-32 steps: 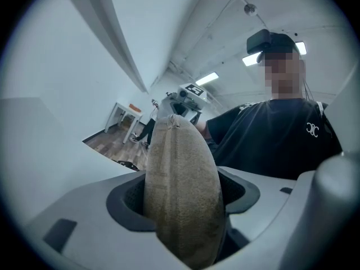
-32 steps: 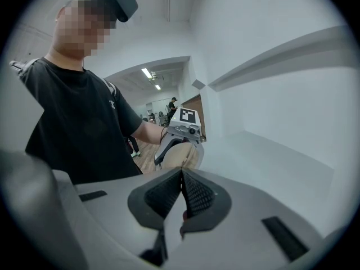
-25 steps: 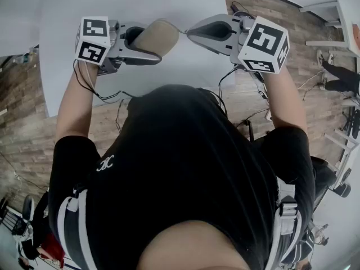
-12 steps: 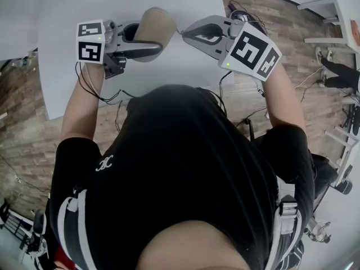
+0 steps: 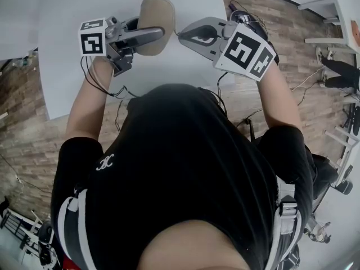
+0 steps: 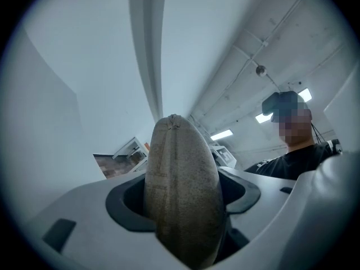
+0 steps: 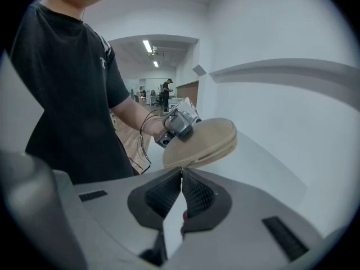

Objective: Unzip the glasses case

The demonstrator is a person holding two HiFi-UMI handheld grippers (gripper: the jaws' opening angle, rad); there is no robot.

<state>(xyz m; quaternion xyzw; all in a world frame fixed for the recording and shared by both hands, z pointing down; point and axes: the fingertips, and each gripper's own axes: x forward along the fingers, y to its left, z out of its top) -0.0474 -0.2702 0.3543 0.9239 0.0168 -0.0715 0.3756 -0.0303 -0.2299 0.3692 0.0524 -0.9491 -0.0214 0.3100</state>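
While my left gripper [image 5: 152, 35] clamps the tan glasses case [image 5: 156, 13] round its middle, jaws spread wide on its body, the case hangs above the white table [image 5: 112, 4], inboard of its near edge. My right gripper [image 7: 181, 173] is pinched tip to tip at the case's seam [image 7: 216, 151], so I judge the unzipping is just starting, though the pull is too small to see. Next calls for 1 steady draw along that seam against a firm left grip.

left gripper [image 5: 152, 34]: fingers clamping, level | right gripper [image 5: 181, 36]: fingers closed, tilted down
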